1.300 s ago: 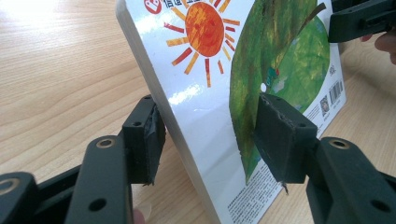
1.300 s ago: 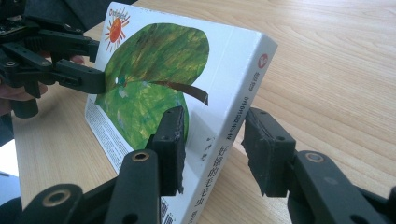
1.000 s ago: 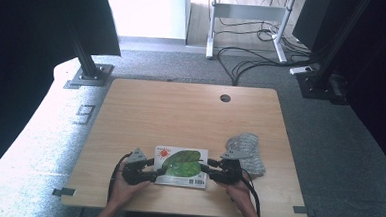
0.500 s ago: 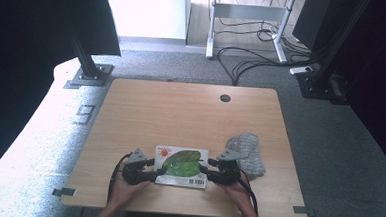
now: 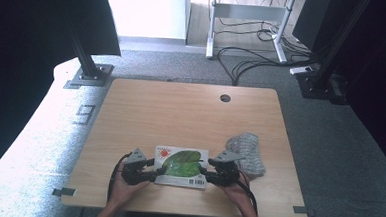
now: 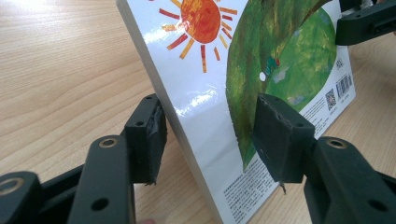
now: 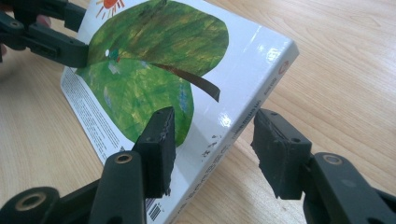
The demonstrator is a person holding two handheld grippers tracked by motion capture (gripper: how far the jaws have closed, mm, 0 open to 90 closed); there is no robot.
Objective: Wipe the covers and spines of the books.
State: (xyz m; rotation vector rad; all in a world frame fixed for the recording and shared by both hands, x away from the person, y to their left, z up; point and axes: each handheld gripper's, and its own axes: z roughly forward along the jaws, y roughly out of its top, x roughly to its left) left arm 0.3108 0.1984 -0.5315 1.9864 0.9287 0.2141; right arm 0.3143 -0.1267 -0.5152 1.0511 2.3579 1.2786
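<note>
Grey carpet all round, cables trailing beyond the far edge of the wooden desk point(image 5: 180, 113). Near the desk's front edge, a picture book point(image 5: 181, 166) with a green leaf and orange sun on its cover, one side lifted off the wood. Just right of the book, a crumpled grey cloth point(image 5: 247, 152). At the book's left edge, left gripper point(image 6: 210, 140), jaws parted astride it, not clenched. At its right edge, right gripper point(image 7: 212, 147), jaws likewise parted astride the spine.

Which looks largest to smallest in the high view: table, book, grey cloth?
1. table
2. book
3. grey cloth, though it looks only a little smaller than the book, so this gap is unsure.
</note>
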